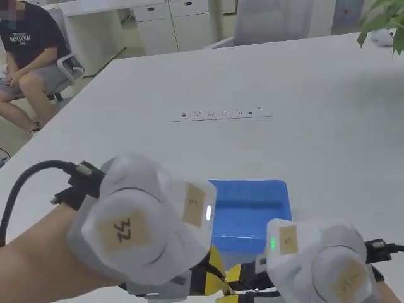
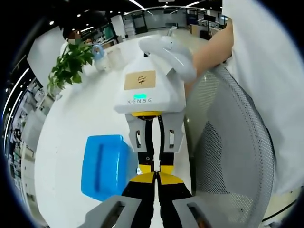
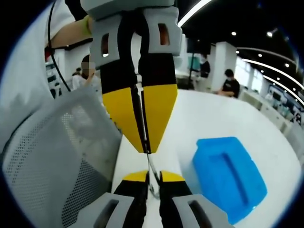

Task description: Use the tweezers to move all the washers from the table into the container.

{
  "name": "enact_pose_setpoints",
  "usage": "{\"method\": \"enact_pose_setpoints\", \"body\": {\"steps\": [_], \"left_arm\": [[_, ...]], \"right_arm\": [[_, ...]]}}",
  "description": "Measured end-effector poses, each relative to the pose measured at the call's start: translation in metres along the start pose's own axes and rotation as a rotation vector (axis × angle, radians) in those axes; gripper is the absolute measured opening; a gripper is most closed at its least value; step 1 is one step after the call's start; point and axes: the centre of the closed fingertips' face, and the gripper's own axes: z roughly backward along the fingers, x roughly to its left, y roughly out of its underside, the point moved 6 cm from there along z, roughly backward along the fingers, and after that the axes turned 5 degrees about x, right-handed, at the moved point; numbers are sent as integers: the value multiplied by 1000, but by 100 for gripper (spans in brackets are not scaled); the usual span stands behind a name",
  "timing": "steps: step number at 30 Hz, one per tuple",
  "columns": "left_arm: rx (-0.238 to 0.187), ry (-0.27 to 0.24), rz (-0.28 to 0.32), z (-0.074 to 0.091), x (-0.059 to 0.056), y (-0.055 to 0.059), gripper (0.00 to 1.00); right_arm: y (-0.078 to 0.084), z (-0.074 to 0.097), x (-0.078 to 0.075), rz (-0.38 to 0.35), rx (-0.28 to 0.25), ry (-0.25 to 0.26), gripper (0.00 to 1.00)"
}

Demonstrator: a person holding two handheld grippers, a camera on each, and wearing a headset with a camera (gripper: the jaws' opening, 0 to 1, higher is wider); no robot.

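The left gripper [image 3: 145,148] and right gripper [image 3: 152,176] both clench the tweezers [image 3: 149,162] tip to tip near the container [image 3: 230,175], so if 1 releases unevenly, I judge they could twist loose and fall.

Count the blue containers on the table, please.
1. The blue container lies on the white table, just beyond the left gripper and right gripper, which could hide others.

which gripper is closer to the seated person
Left. The left gripper, shut on tweezers, is on the table side toward the seated person; the right gripper faces it from farther right.
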Motion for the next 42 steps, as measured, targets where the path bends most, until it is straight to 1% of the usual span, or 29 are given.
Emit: {"method": "enact_pose_setpoints", "body": {"steps": [4, 7, 9, 10, 13, 16, 17, 18, 19, 21, 22, 23, 24, 26, 28, 29, 30, 31, 32, 33, 34, 35, 36, 37, 38, 39, 40, 41, 42], "left_arm": [[13, 4, 2, -4, -1, 0, 0], [8, 0, 14, -5, 0, 1, 0], [-28, -26, 83, -4, 3, 1, 0], [-107, -56, 162, -3, 4, 0, 0], [-223, -124, 309, 1, 5, 8, 0], [-292, -212, 423, 10, 3, 21, 2], [-330, -256, 489, 16, 2, 27, 6], [-368, -282, 543, 19, 0, 31, 10], [-436, -322, 638, 25, -2, 37, 14], [-526, -367, 754, 31, -7, 45, 27], [-577, -402, 834, 33, -12, 52, 32], [-595, -425, 876, 34, -15, 57, 40], [-618, -469, 922, 34, -19, 63, 46], [-636, -528, 954, 34, -24, 70, 56], [-653, -611, 967, 33, -28, 74, 64], [-668, -641, 983, 33, -28, 75, 68], [-716, -674, 1007, 34, -28, 76, 70], [-759, -694, 1028, 34, -26, 77, 73], [-793, -713, 1032, 36, -25, 77, 78], [-839, -758, 980, 43, -20, 74, 82], [-858, -776, 966, 46, -19, 74, 85], [-907, -810, 961, 51, -16, 75, 86], [-949, -825, 967, 53, -15, 77, 86], [-989, -829, 966, 53, -14, 78, 89], [-972, -829, 981, 51, -15, 80, 91], [-917, -844, 984, 48, -15, 81, 92], [-869, -851, 957, 45, -16, 81, 93], [-818, -854, 917, 40, -16, 78, 93], [-786, -845, 894, 36, -17, 75, 93]], "right_arm": [[0, 0, 0, -3, -3, -6, 4], [0, 0, -1, -12, -3, -6, 4], [1, 0, -2, -35, -3, 6, 3], [1, 1, -3, -50, -3, 6, 3], [4, 2, -7, -116, -24, 6, 3], [6, 4, -10, -174, -45, 6, 2], [7, 4, -12, -212, -59, 0, 2], [8, 5, -14, -232, -65, 2, 2], [9, 7, -16, -249, -70, 2, 2], [9, 10, -19, -298, -105, 0, 2], [8, 11, -20, -316, -122, -4, 3], [7, 15, -23, -343, -153, 3, 3], [5, 17, -25, -358, -174, 3, 3], [3, 23, -28, -378, -200, 8, 3], [0, 31, -33, -379, -211, 25, 3], [-2, 35, -35, -383, -220, 35, 3], [-3, 37, -36, -386, -227, 41, 3], [-7, 44, -43, -419, -264, 69, 3], [-8, 50, -48, -440, -278, 81, 3], [-8, 53, -51, -447, -287, 92, 3], [-8, 59, -56, -460, -294, 115, 3], [-8, 62, -59, -477, -299, 126, 3], [-7, 66, -62, -489, -302, 131, 3], [-6, 70, -69, -504, -311, 155, 3], [-6, 73, -73, -509, -315, 169, 3], [-5, 76, -79, -524, -317, 193, 3], [-4, 78, -83, -535, -316, 216, 3], [-1, 81, -90, -545, -309, 247, 3], [0, 82, -94, -564, -307, 259, 3]]}}
